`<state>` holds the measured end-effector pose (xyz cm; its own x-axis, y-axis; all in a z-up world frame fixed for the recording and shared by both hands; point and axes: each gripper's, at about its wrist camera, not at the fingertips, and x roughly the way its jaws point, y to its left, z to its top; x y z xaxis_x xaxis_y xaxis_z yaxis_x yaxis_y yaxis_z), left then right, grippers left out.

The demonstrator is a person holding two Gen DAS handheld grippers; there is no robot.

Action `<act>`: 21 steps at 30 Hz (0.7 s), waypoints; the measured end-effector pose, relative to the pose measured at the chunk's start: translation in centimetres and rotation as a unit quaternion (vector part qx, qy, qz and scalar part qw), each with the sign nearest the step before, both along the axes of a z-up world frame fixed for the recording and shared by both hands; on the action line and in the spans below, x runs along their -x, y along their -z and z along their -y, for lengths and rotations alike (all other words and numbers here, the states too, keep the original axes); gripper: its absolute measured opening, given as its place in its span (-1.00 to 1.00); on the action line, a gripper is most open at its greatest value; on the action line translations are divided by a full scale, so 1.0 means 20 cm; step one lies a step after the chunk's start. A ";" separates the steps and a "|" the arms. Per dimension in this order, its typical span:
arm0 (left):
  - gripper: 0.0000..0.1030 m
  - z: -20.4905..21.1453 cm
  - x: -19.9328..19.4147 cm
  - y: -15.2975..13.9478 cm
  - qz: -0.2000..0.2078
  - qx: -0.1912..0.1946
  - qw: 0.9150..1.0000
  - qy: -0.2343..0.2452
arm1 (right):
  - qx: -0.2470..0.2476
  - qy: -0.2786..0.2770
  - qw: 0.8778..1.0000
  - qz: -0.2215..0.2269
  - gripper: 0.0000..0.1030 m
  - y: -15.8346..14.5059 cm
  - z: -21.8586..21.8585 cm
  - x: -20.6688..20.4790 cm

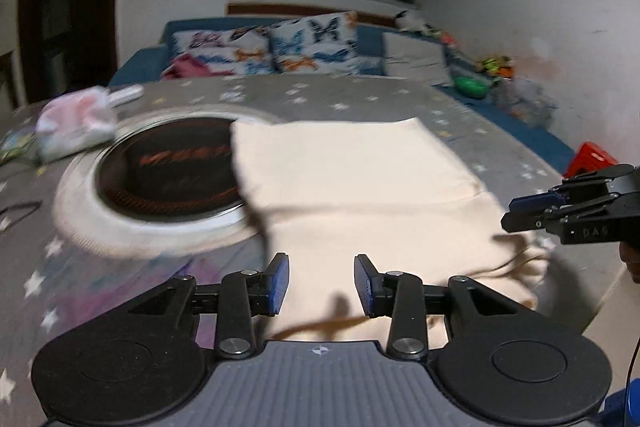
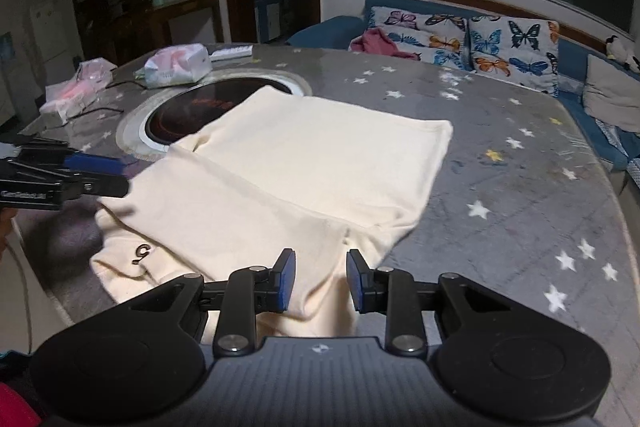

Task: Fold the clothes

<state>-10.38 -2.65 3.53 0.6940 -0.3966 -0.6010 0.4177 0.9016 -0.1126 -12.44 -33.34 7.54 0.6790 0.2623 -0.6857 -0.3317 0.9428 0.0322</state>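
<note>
Now, by line:
Cloth: the cream garment (image 2: 304,163) lies part-folded on the star-print table (image 2: 520,187), overlapping the round hob (image 2: 176,115).
Left gripper (image 1: 321,285): jaws apart, empty, above the near hem.
Right gripper (image 2: 321,279): jaws apart over the hem, pads not pressing, likely lining up a grip.
Views: only the right shows the small emblem (image 2: 143,253); the left view is blurred.

The folded garment (image 2: 304,163) lies on the table (image 2: 500,195), its far-left corner overlapping the round inset cooktop (image 2: 176,115). Tissue packs (image 2: 178,63) sit behind the cooktop — the sofa (image 2: 460,35) stands beyond the table.
</note>
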 end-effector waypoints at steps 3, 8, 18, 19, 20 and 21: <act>-0.25 -0.04 -0.02 0.02 -0.006 0.000 1.000 -0.010 | 0.006 0.008 1.000 -0.012 -0.52 0.05 -0.03 -0.06; -0.26 -0.04 -0.04 0.05 -0.014 -0.001 1.000 -0.011 | 0.024 0.008 1.000 -0.009 -0.85 0.06 -0.06 -0.06; -0.26 -0.06 -0.06 0.07 -0.024 -0.007 1.000 -0.012 | 0.063 0.015 0.998 0.013 -0.84 0.00 -0.09 -0.08; -0.25 -0.06 -0.06 0.06 -0.023 -0.007 1.000 -0.013 | 0.068 0.018 0.997 0.007 -0.84 0.02 -0.08 -0.09; -0.25 -0.06 -0.06 0.04 -0.020 -0.007 1.000 -0.013 | 0.070 0.020 0.997 0.006 -0.81 0.02 -0.08 -0.09; -0.24 -0.06 -0.07 0.03 -0.016 -0.006 1.000 -0.014 | 0.071 0.021 0.997 0.007 -0.80 0.03 -0.07 -0.08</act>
<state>-8.98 -1.55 2.97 0.6847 -0.3695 -0.6282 0.3889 0.9142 -0.1139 -10.78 -32.00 7.00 0.6976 0.1347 -0.7037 -0.2913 0.9506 -0.1069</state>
